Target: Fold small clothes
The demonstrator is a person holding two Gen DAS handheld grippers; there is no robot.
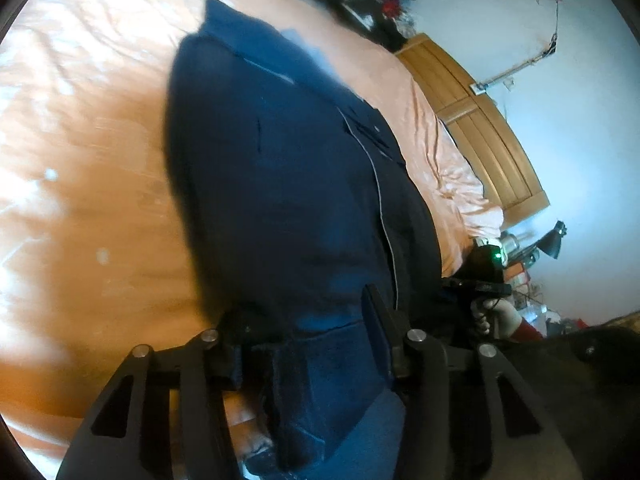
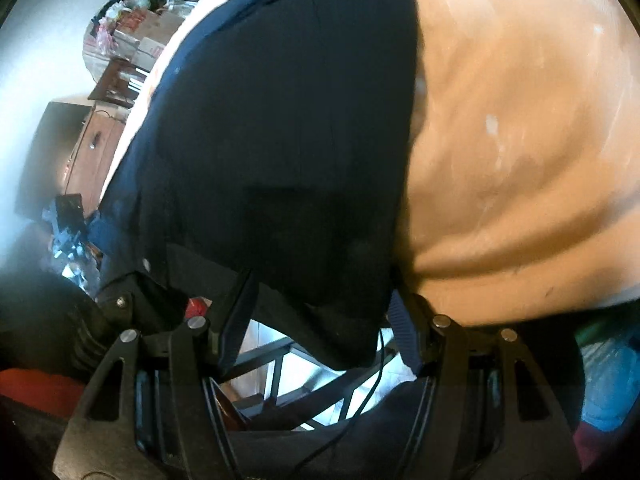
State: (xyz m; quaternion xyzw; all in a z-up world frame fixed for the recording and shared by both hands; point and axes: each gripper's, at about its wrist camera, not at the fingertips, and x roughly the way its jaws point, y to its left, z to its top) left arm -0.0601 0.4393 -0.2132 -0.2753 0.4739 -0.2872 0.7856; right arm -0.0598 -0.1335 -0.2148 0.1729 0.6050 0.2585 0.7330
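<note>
Currently we note navy garment (image 1: 280, 184) spread on bed (image 1: 80, 160), unfolded; left gripper (image 1: 316, 340) and right gripper (image 2: 320, 312) both released, fabric between jaws; folding remains.

No legible text, label, brand, number or sign appears in either view. The cardboard boxes and packets (image 2: 136, 40) stacked against the far wall carry red and white printing, but it is too blurred to read. The dark blue garment (image 1: 280, 184) with pale piping shows no readable tag or logo.
</note>
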